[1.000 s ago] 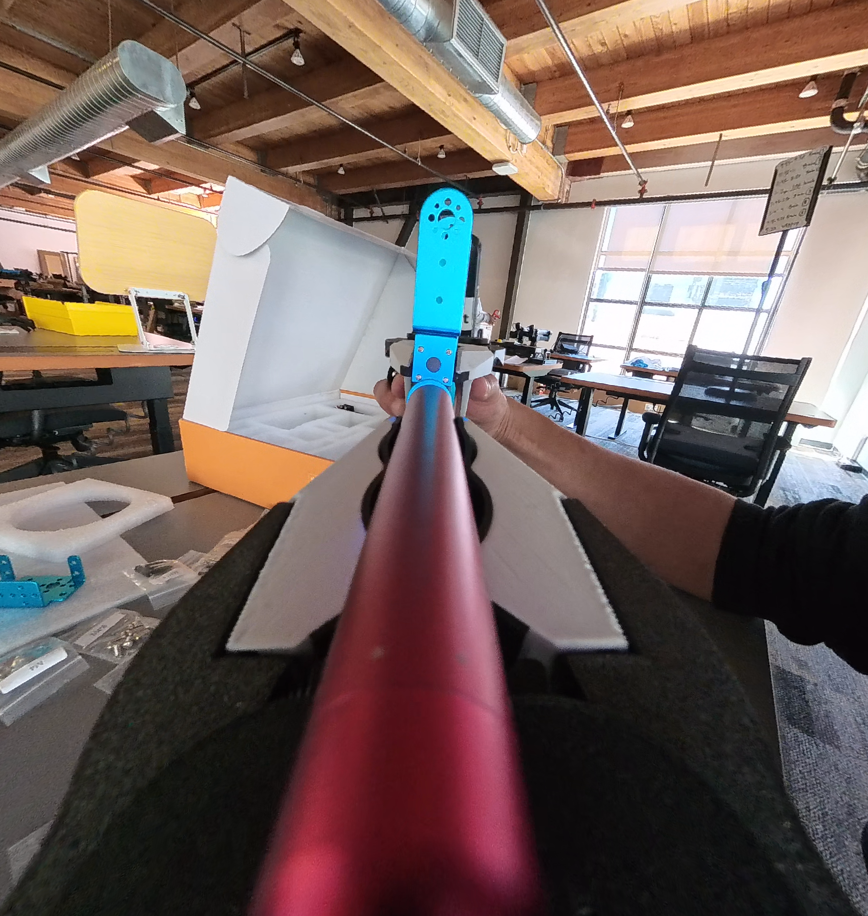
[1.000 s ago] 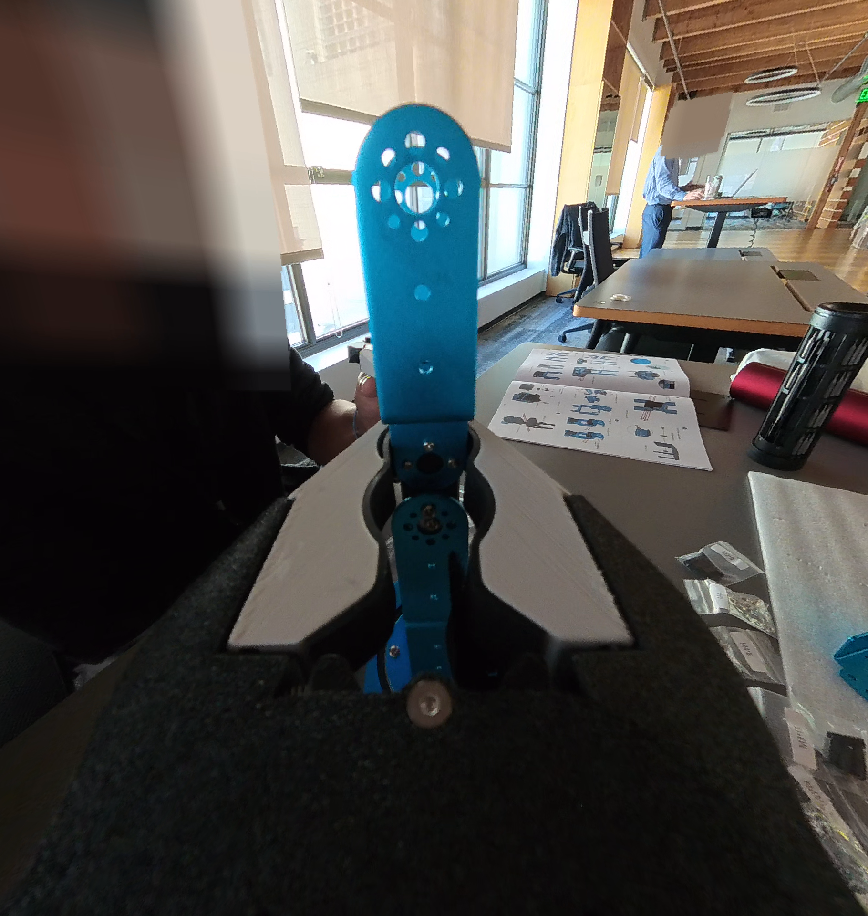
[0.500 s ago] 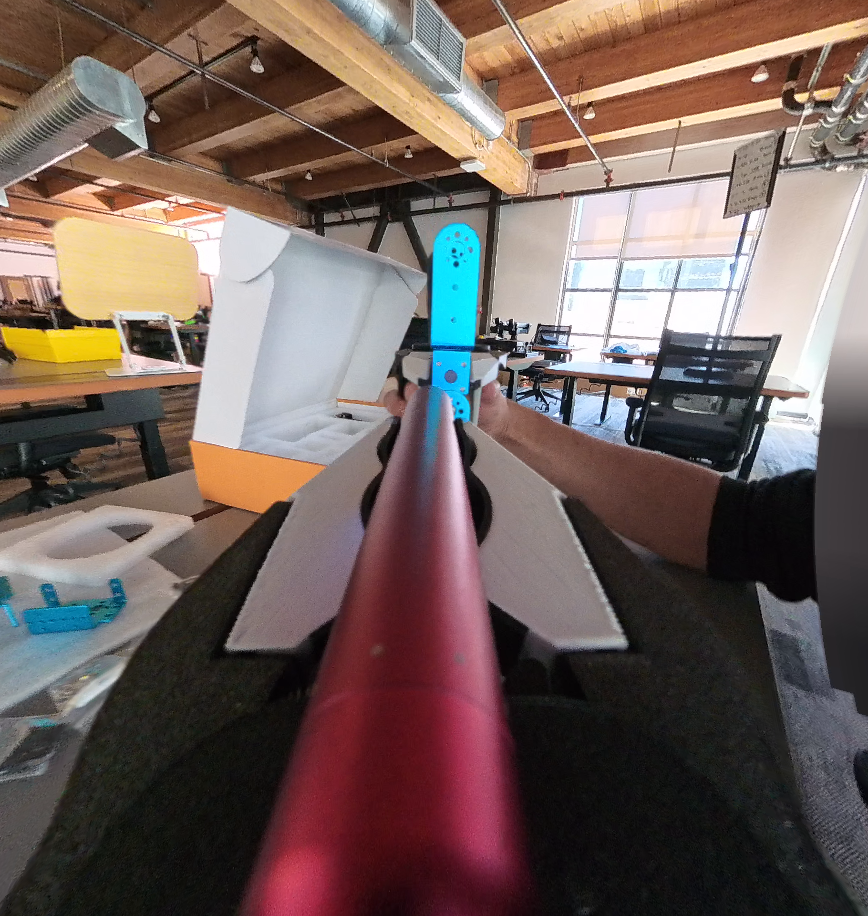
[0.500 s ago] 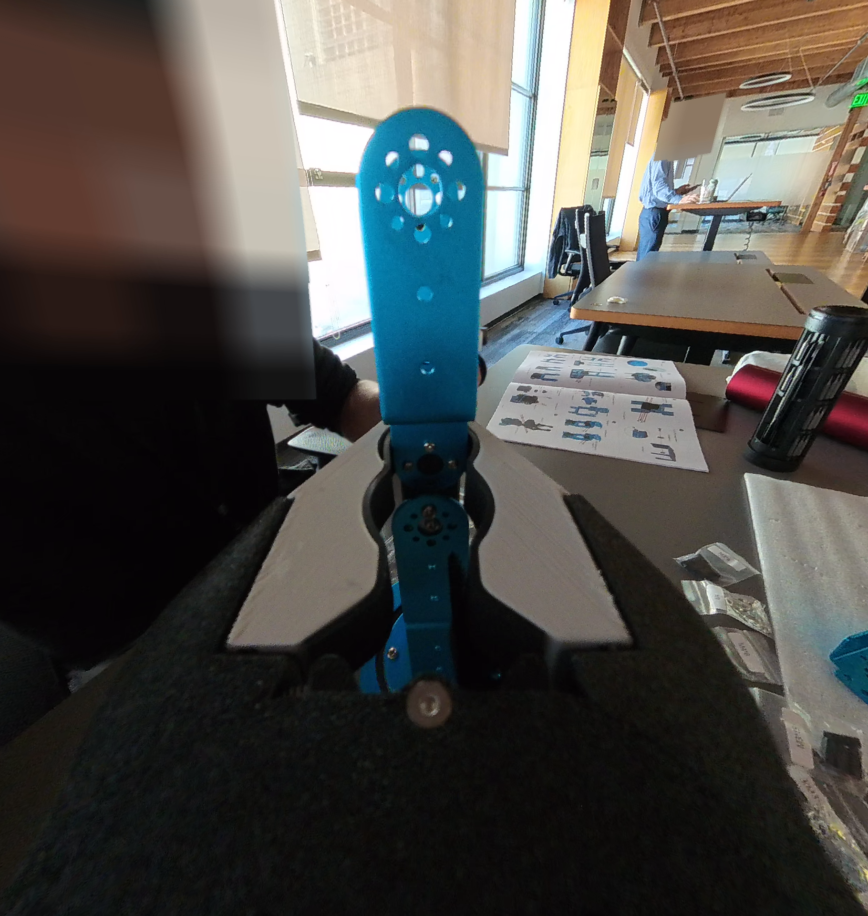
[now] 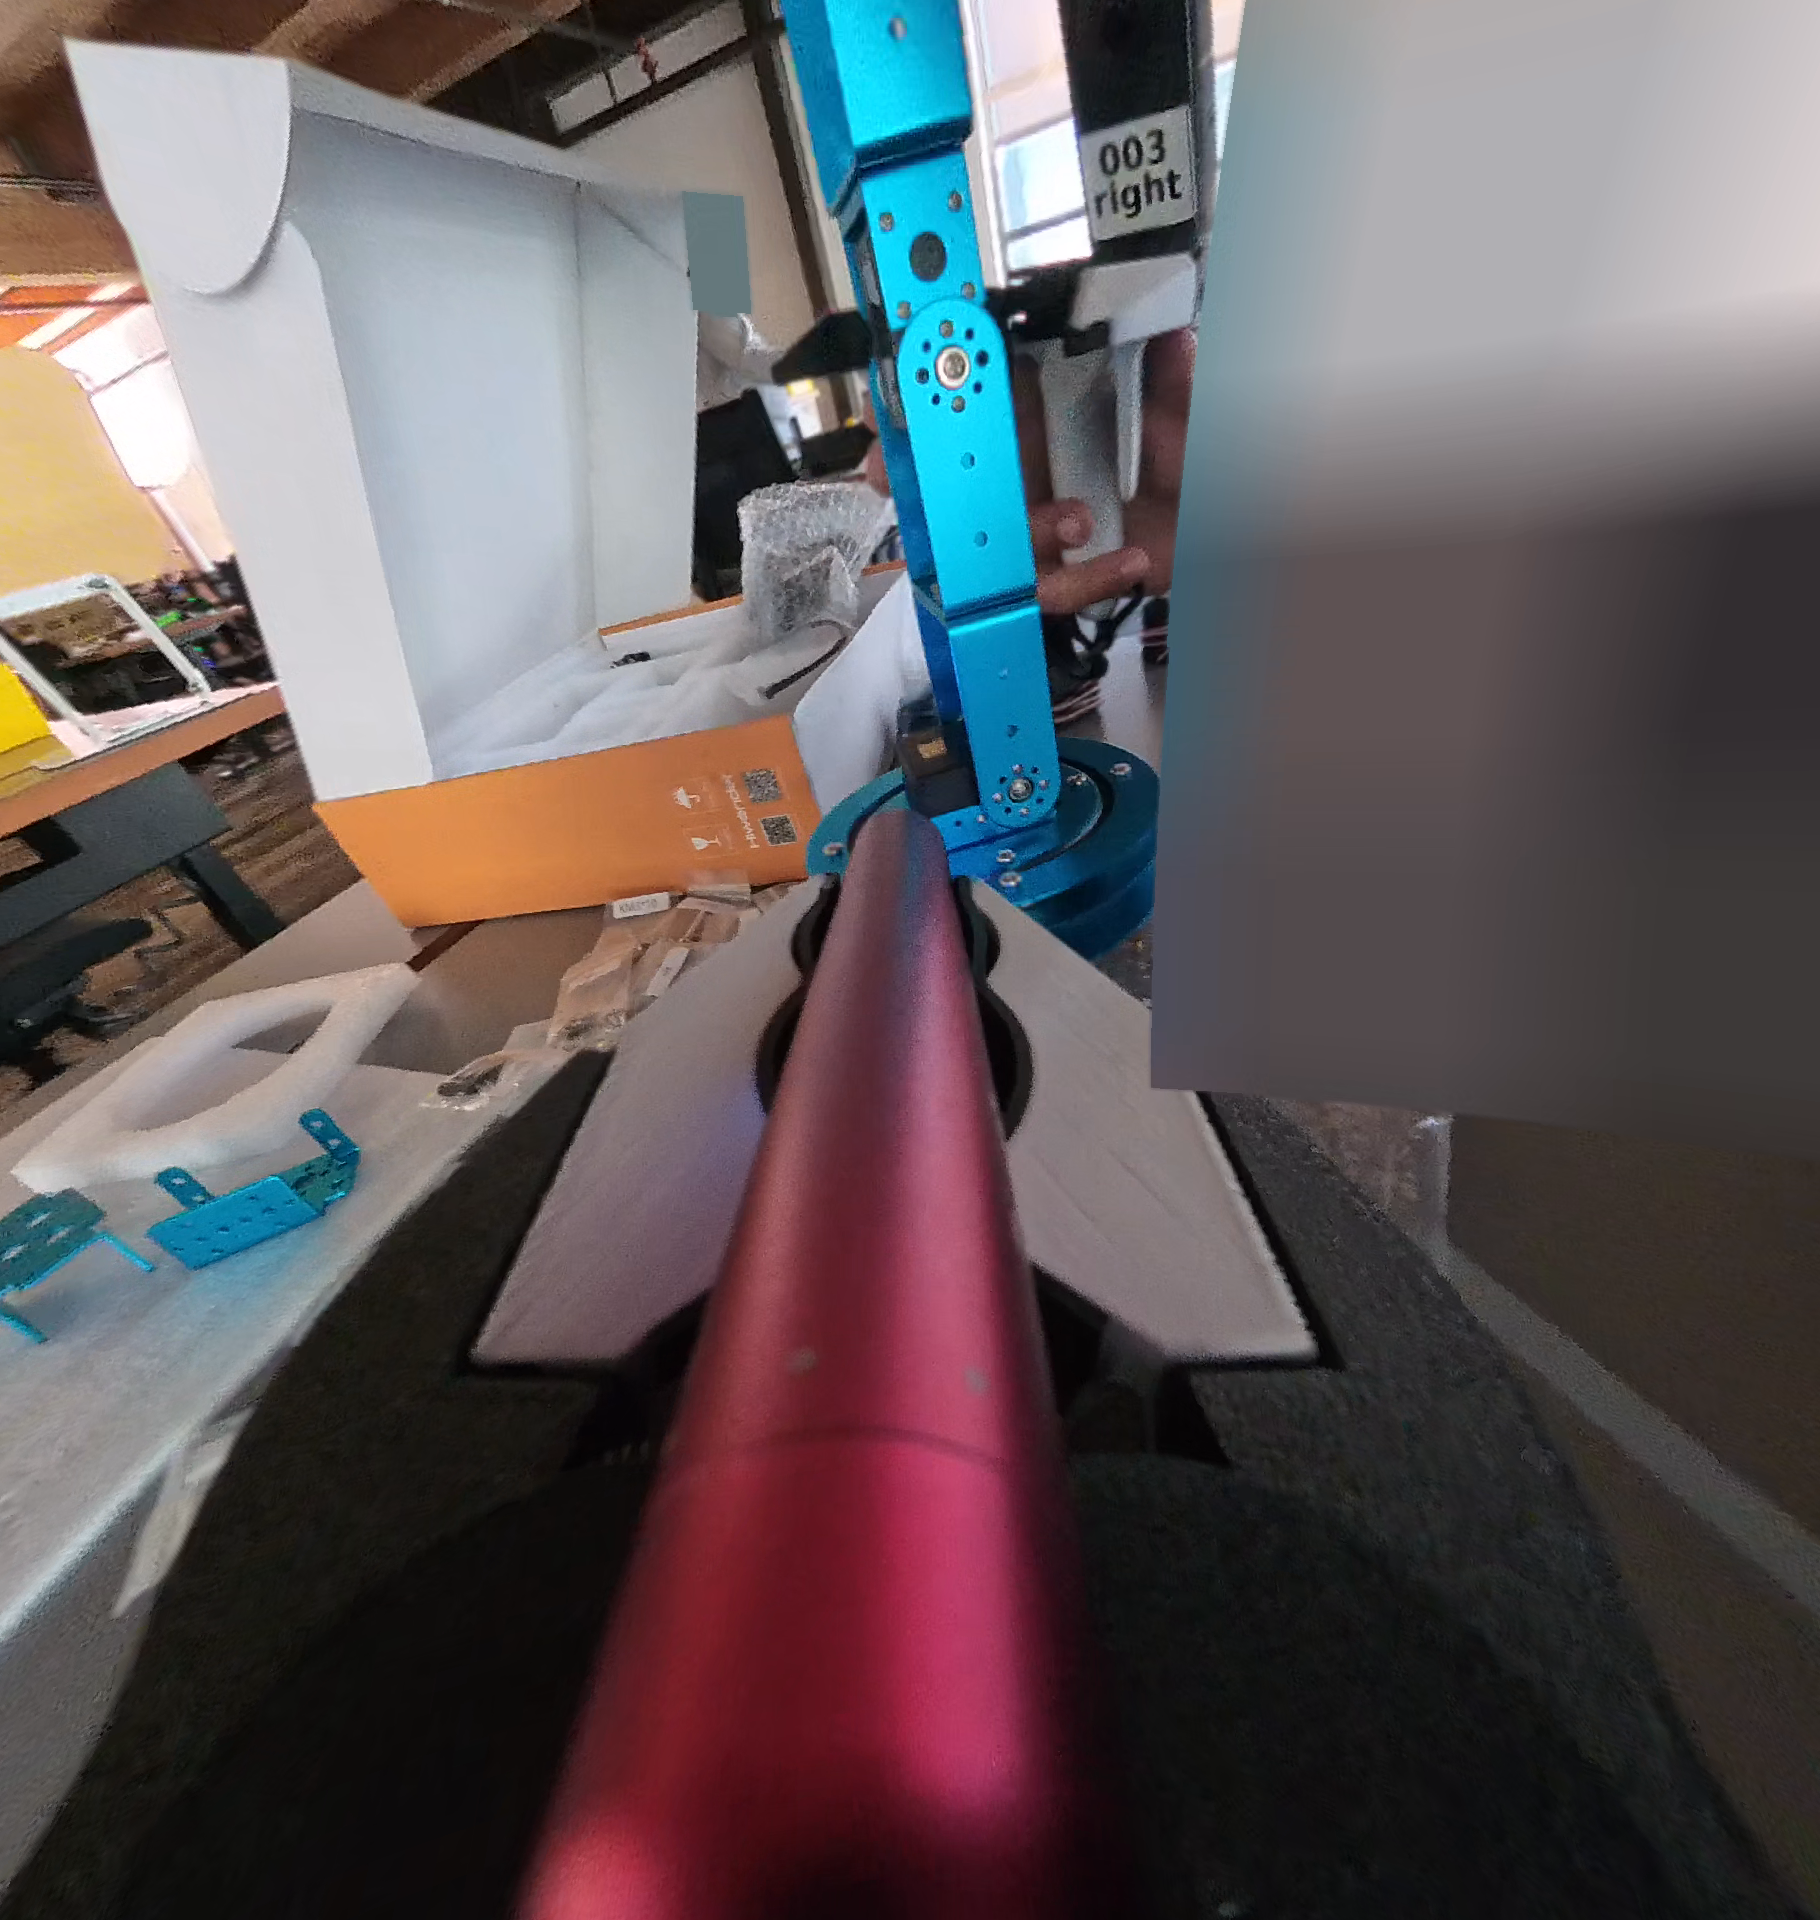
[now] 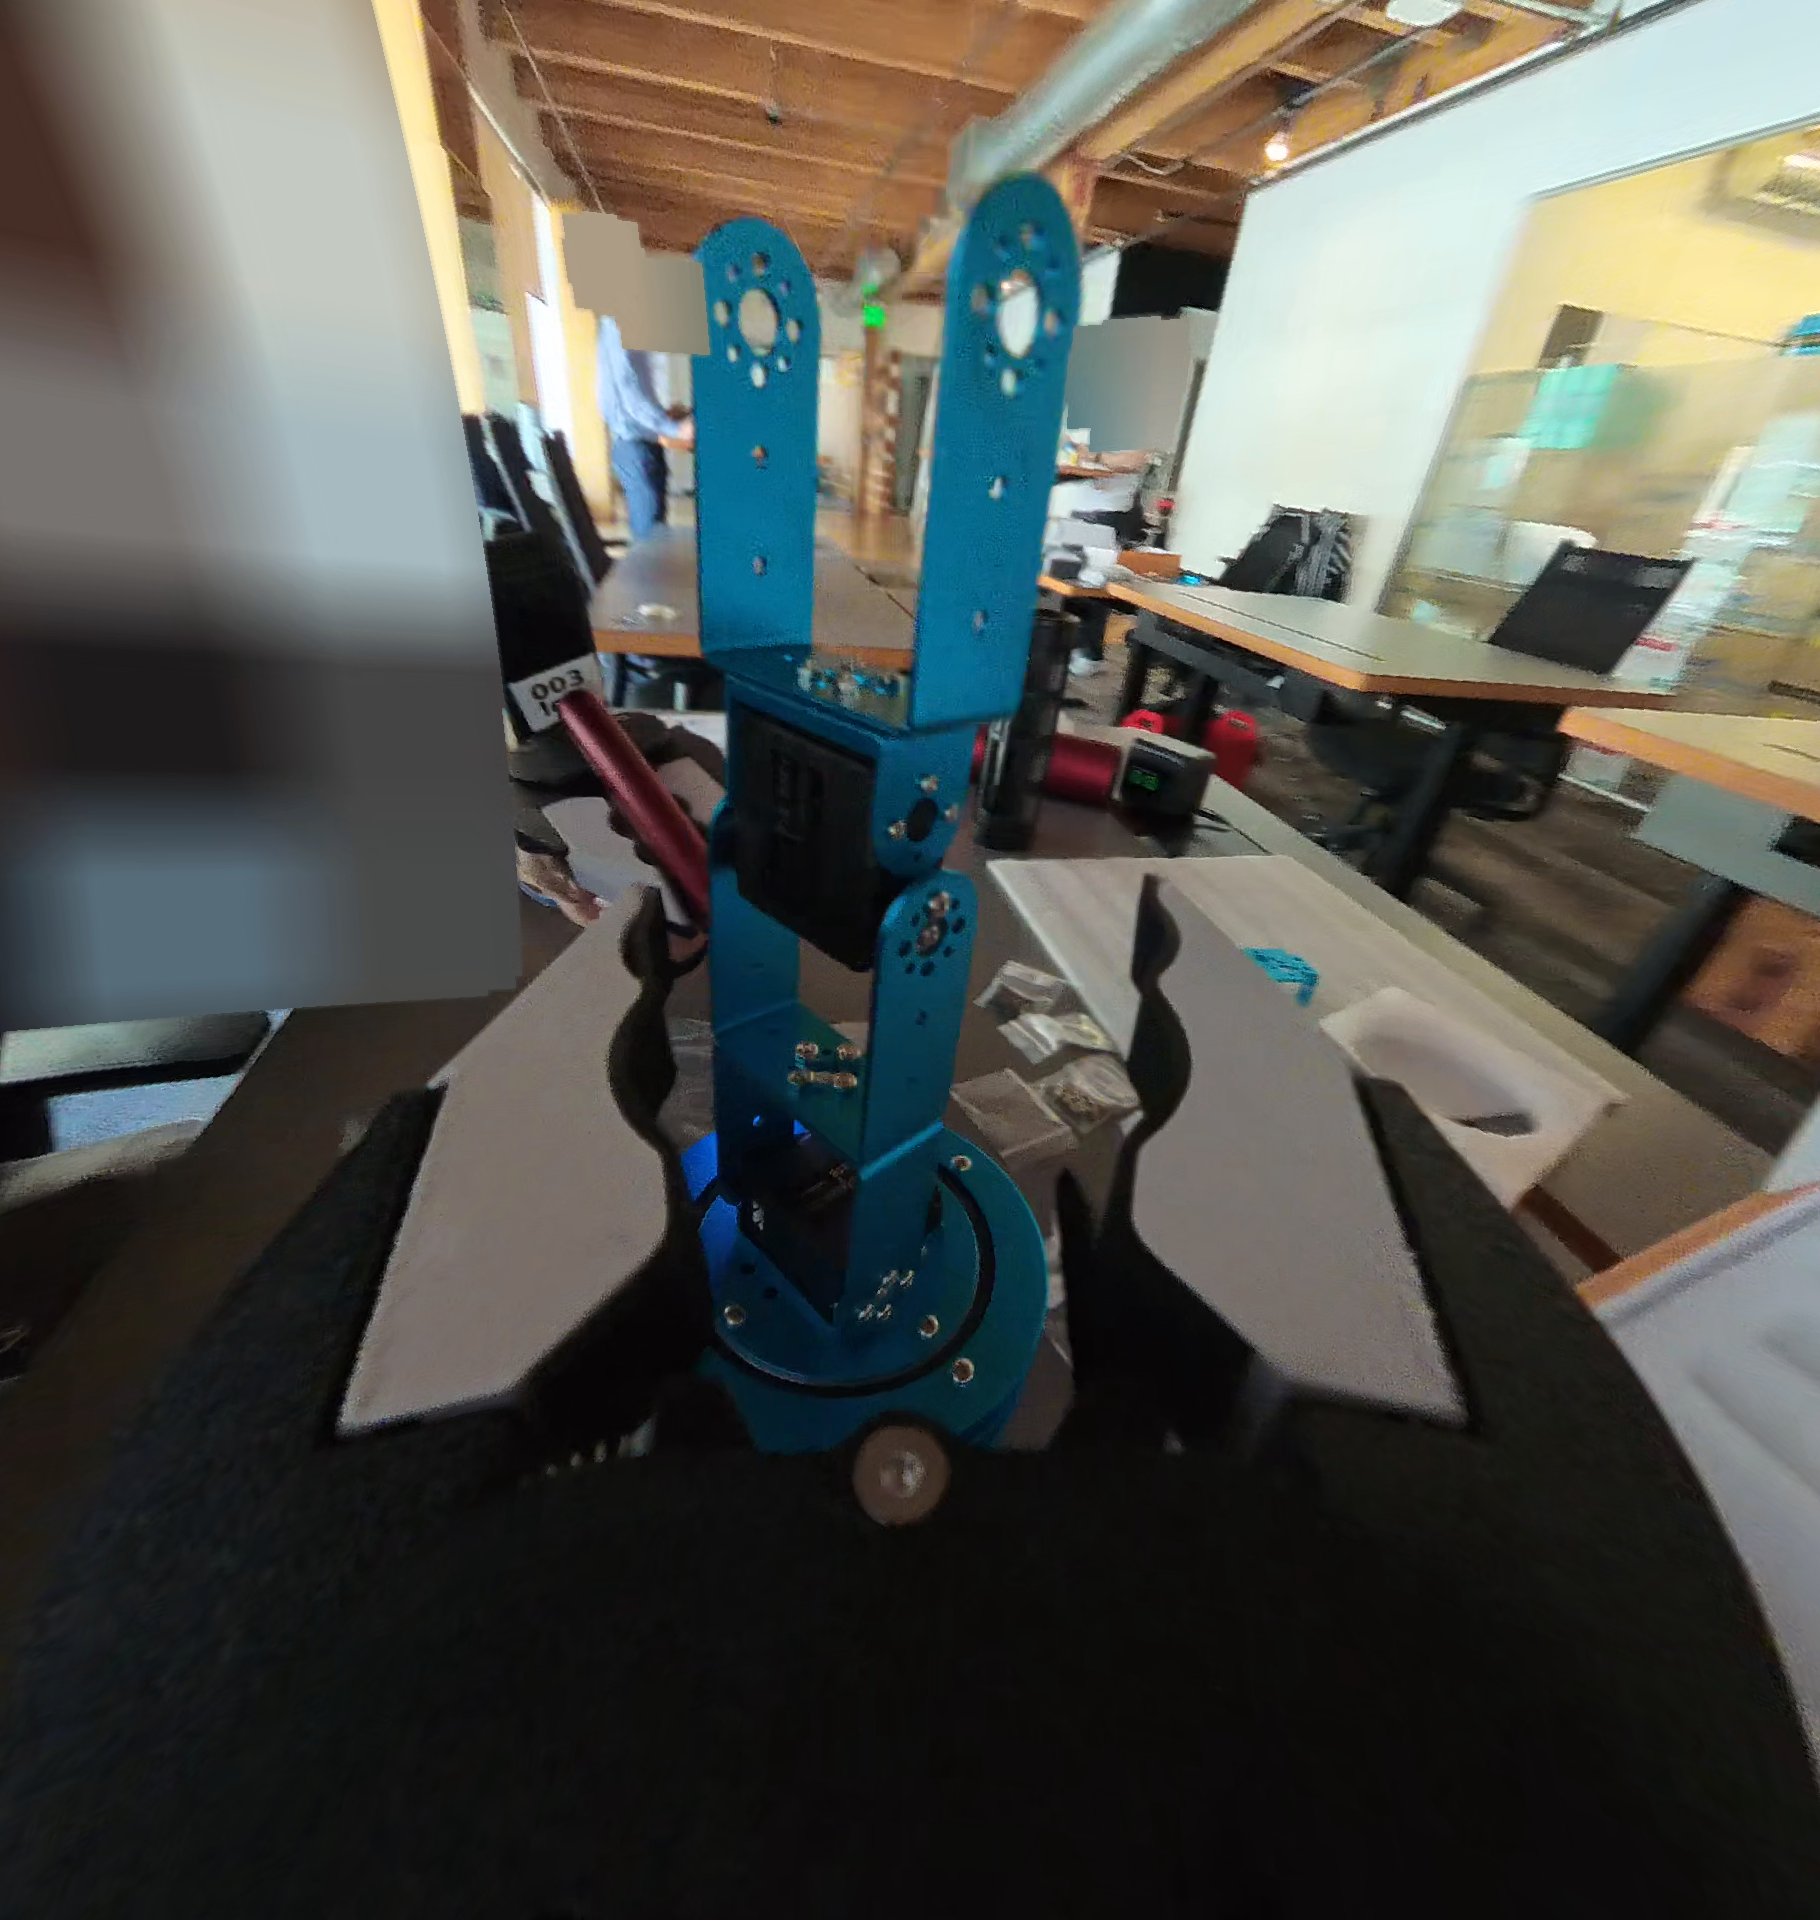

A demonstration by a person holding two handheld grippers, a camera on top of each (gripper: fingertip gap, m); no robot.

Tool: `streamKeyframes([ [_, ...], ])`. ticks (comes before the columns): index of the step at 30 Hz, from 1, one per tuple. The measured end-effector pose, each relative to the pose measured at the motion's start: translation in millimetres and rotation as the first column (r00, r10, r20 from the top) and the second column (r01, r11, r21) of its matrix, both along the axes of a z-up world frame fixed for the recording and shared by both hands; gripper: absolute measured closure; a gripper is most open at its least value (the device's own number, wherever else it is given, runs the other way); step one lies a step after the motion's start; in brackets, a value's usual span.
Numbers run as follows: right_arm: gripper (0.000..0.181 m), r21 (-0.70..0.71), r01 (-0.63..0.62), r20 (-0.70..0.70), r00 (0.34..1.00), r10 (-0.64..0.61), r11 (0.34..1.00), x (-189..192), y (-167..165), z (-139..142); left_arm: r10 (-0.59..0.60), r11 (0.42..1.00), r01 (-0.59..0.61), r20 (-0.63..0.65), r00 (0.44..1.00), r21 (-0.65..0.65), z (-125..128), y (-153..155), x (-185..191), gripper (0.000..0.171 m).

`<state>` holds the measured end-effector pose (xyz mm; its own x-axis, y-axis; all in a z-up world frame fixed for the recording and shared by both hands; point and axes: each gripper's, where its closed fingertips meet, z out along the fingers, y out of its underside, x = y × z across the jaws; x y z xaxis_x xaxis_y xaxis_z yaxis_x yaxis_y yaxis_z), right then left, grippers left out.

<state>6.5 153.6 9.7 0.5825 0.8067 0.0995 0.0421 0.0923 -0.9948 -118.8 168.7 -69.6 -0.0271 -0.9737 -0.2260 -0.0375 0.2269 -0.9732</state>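
Note:
A blue metal robot arm [image 6: 844, 1039] stands upright on its round blue base [image 6: 989, 1278] on the table, with a U-shaped bracket [image 6: 760, 468] at its top. My right gripper [image 6: 895, 899] is open, one finger on each side of the arm's lower part, not touching it. My left gripper [image 5: 895, 904] is shut on a red cylindrical tool [image 5: 864, 1247]. The tool's tip points at the arm's base [image 5: 1093, 862], close to it. The arm [image 5: 973, 540] rises just beyond the tip. The red tool [image 6: 636, 800] also shows behind the arm in the right wrist view.
An open white and orange box [image 5: 573, 821] stands behind the arm. A white foam piece [image 5: 220, 1070], two blue brackets [image 5: 251, 1216] and small bags of screws [image 5: 636, 956] lie at the left. A black cylinder [image 6: 1031, 727] and a foam sheet [image 6: 1301, 935] lie beyond. Left tips to right tips: about 15 cm.
My right gripper has opened and let go of the blue arm, which now stands on the table. My left gripper has come down and closer to the arm's base with the red tool.

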Motion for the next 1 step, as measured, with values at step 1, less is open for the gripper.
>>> streamKeyframes([
  [1,0.093,0.008,0.042,0.022,0.999,-0.042,0.999,0.3,2.0,2.5,-0.005,1.000,0.005,0.008,1.000,-0.018,-1.2,-0.4,-3.0,0.149],
])
